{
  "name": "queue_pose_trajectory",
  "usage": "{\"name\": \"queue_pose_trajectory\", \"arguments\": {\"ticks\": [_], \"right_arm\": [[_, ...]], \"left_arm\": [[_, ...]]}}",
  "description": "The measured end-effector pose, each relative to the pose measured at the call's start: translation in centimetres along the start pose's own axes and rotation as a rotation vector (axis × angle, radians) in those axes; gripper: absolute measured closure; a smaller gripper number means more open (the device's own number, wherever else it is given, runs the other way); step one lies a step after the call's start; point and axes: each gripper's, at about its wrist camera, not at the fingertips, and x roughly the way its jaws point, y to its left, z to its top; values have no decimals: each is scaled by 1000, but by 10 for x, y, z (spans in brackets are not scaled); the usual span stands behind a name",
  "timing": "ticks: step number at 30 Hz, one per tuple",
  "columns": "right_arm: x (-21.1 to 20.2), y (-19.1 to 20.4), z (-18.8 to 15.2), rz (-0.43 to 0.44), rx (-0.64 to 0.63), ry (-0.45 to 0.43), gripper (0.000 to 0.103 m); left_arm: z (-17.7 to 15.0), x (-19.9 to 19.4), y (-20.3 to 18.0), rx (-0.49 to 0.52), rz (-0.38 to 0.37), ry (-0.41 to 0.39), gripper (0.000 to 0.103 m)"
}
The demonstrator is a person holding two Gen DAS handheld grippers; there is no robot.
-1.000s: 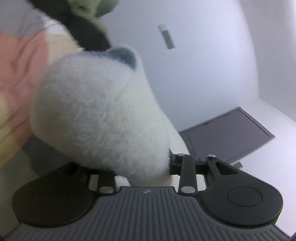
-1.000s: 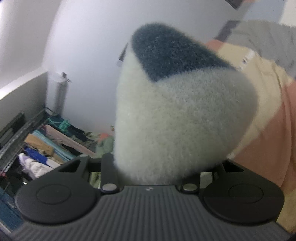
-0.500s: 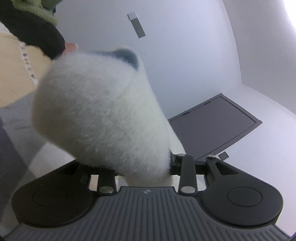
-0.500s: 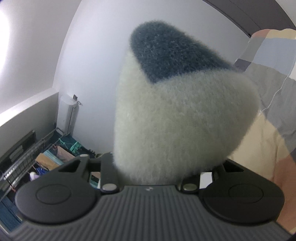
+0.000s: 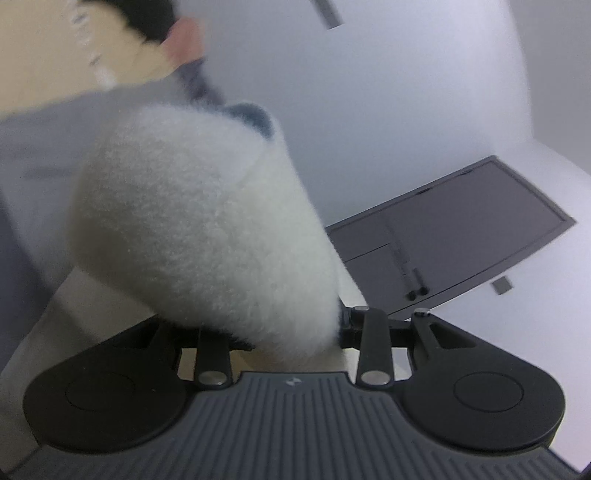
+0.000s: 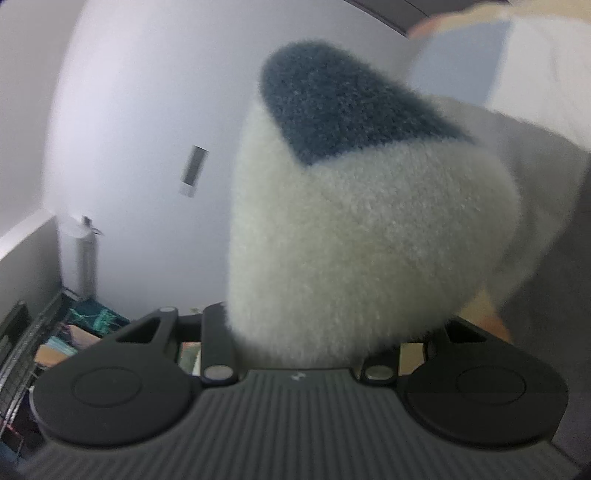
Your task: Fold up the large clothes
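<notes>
Close before the left wrist camera, a bunched fold of fluffy white fleece garment with a dark blue-grey patch (image 5: 207,236) fills the middle of the view and runs down between the fingers of the left tool (image 5: 291,332); the fingers themselves are buried in the pile, and the tool is clenched on the fleece. Behind it to the upper left, blurred, is a person in a beige and grey top (image 5: 74,74). To the right, a dark grey rectangular panel (image 5: 461,236) is set in a pale wall, and a small grey rectangular fitting (image 5: 328,14) shows on the white surface near the top edge.

Right wrist view: another bunch of the same fleece garment (image 6: 362,236), its blue-grey patch uppermost, rises out of the right tool (image 6: 299,343), which is likewise clenched on it with its fingertips hidden. A blurred stretch of pale cloth with orange and blue blocks (image 6: 498,48) lies at the upper right. At the lower left stand a white cylindrical appliance (image 6: 83,258) and a rack of mixed coloured clothes (image 6: 74,332).
</notes>
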Motion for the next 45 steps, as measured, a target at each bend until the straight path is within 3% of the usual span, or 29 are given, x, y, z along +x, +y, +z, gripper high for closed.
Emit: {"name": "queue_pose_trajectory", "arguments": {"ticks": [3, 6, 15, 17, 21, 24, 29, 32, 39, 45], "right_arm": [[12, -31, -11, -72, 30, 43, 56], [19, -60, -22, -120, 74, 72, 55], [7, -91, -25, -72, 122, 70, 52], [8, -88, -25, -79, 129, 68, 50], [3, -87, -26, -128, 200, 67, 38], [-9, -80, -30, -174, 197, 72, 38], [-41, -61, -35, -235, 133, 91, 39], [-68, -44, -36, -240, 70, 108, 39], [-118, 33, -36, -186, -175, 80, 39], [-153, 115, -51, -74, -421, 30, 39]], "left_arm": [[-14, 15, 32, -27, 54, 38, 63], [-24, 18, 52, -30, 15, 32, 63], [-22, 12, 46, -31, 36, 38, 60], [-22, 9, 46, -56, 42, 50, 50], [-23, 0, 36, -32, 97, 42, 42], [-23, -6, 25, -2, 138, 47, 40], [-40, -28, -15, 272, 279, 81, 40], [-47, -46, -38, 374, 308, 102, 40], [-49, -95, -115, 561, 276, 70, 40], [-70, -151, -187, 773, 234, 25, 40]]}}
